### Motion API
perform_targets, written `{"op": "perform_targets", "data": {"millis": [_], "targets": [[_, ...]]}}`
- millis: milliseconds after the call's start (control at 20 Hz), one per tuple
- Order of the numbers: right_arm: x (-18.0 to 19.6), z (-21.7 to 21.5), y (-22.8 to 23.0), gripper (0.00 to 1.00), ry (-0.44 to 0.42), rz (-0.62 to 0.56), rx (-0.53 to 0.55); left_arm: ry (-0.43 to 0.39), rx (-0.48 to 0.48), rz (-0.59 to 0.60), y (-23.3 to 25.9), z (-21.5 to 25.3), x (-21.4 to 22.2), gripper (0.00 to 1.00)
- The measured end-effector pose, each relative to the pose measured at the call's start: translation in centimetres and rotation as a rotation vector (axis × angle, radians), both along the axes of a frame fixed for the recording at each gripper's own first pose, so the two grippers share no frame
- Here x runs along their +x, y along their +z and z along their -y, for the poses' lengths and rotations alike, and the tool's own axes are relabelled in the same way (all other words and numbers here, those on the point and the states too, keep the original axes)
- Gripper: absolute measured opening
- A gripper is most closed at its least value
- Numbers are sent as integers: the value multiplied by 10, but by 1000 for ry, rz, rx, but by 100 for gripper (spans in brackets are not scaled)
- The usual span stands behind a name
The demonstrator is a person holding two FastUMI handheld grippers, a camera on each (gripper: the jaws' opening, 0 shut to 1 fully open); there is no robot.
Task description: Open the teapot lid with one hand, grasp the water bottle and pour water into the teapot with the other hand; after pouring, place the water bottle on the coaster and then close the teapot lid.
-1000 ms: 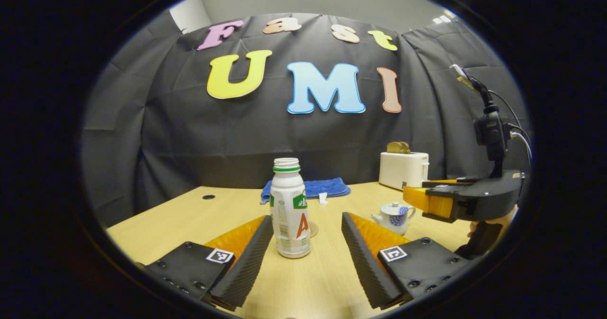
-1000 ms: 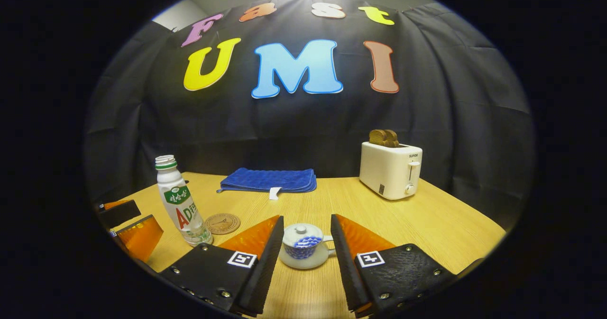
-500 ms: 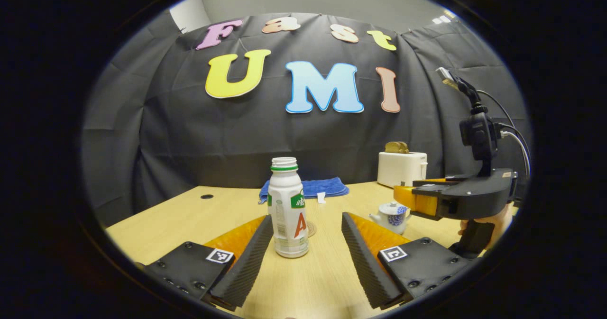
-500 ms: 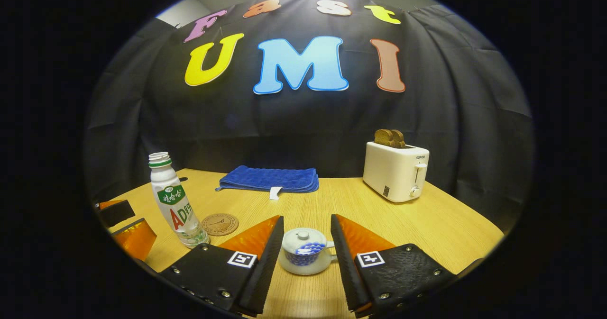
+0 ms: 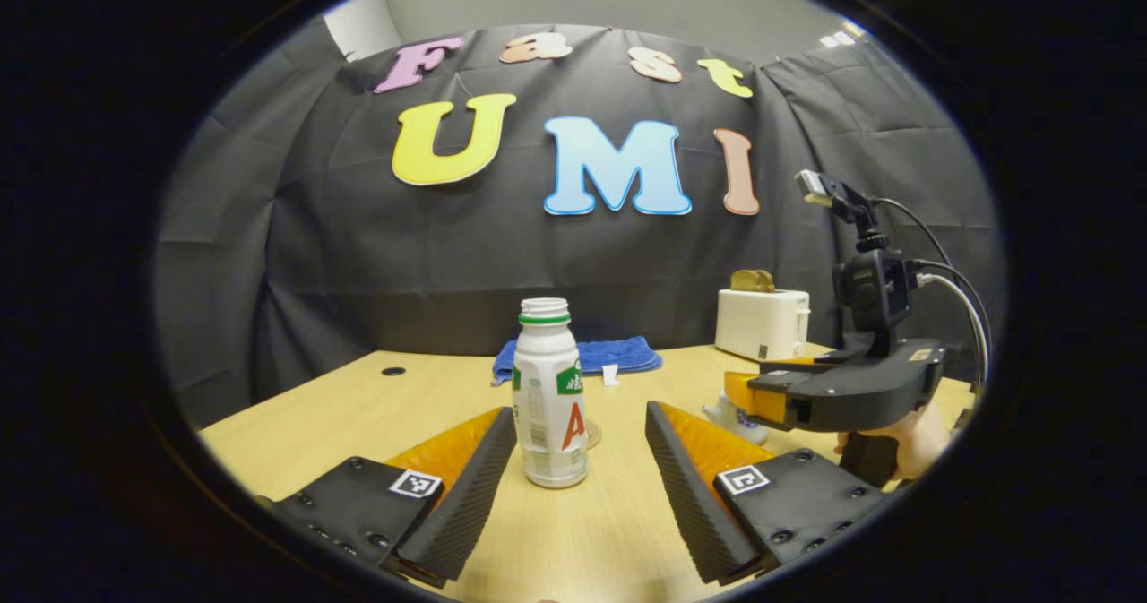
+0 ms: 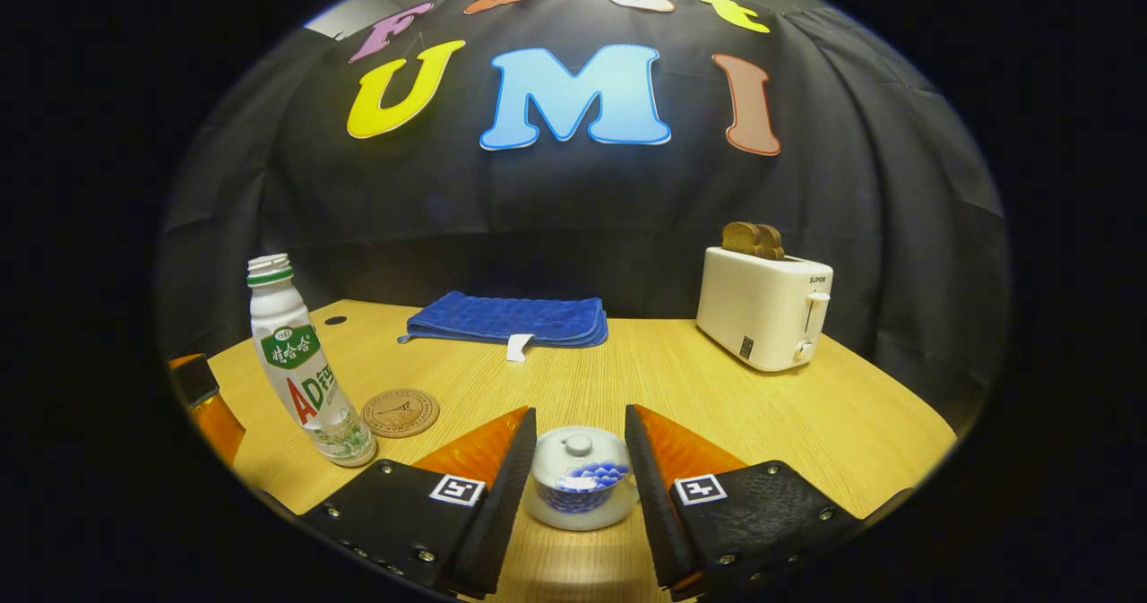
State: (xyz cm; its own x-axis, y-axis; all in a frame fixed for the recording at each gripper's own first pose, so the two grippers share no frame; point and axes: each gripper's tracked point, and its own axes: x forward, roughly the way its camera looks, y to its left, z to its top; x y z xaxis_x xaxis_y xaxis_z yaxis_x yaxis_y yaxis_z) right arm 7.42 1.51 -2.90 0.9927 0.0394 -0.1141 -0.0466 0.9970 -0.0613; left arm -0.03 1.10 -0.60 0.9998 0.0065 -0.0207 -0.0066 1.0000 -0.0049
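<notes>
The left gripper (image 5: 581, 478) is sitting low over the table (image 5: 358, 406) with its jaws spread wide. The water bottle (image 5: 549, 394) is standing upright between its two fingers at twelve o'clock, cap off, with a gap showing on each side, so nothing is gripped yet. The coaster (image 5: 591, 434) is peeking out just behind the bottle's base.

Over in the right gripper view, the right gripper (image 6: 580, 486) is also hanging spread apart, its fingers flanking the teapot (image 6: 581, 478). The teapot is sitting on the table right between them at six o'clock, lid on with the little knob up. I cannot tell whether the fingers are touching its sides; they are certainly not clamped on the knob.

From the left gripper view that same right gripper (image 5: 744, 395) is showing at three o'clock, a hand (image 5: 905, 442) wrapped around its grip, and the teapot (image 5: 739, 415) is mostly tucked behind it.

Looking further out in the right gripper view, the bottle (image 6: 300, 366) is standing at nine o'clock, with the round coaster (image 6: 400, 411) lying flat just beside its foot. Beyond, a folded blue towel (image 6: 509, 319) is lying near the back edge at twelve o'clock, and a white toaster (image 6: 764, 307) with bread (image 6: 753, 239) sticking up is sitting at two o'clock.
</notes>
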Motion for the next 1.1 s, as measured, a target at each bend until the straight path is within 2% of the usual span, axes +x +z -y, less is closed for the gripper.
{"op": "perform_targets", "data": {"millis": [200, 250, 350, 500, 550, 600, 700, 1000, 1050, 1100], "targets": [[9, -3, -3, 62, 9, 1, 2, -1, -6, -1, 1, -1, 0, 100], [9, 0, -3, 39, -6, 5, 11, -3, -8, -2, 2, 0, 0, 100], [8, 0, -1, 34, -8, 4, 5, -2, -9, -4, 0, -1, 1, 100], [15, -2, -2, 35, -13, 13, -4, -6, -19, -7, -2, 0, 1, 100], [14, -1, -1, 11, -14, 14, -9, -7, -20, -10, -2, 0, 2, 100], [11, -1, -1, 11, -9, 9, -28, -6, -21, -10, -3, 0, 2, 96], [11, -1, 1, 11, 1, 16, -47, -9, -23, -11, -4, 2, 1, 96], [6, 1, 10, 10, 30, 47, 65, 11, -13, -7, -3, -5, 1, 96], [5, 2, 17, 10, 32, 65, 78, 12, -15, -7, -3, -6, 1, 100], [4, 5, 23, 10, 21, 87, 81, 15, -14, -8, -5, -7, 0, 96]]}}
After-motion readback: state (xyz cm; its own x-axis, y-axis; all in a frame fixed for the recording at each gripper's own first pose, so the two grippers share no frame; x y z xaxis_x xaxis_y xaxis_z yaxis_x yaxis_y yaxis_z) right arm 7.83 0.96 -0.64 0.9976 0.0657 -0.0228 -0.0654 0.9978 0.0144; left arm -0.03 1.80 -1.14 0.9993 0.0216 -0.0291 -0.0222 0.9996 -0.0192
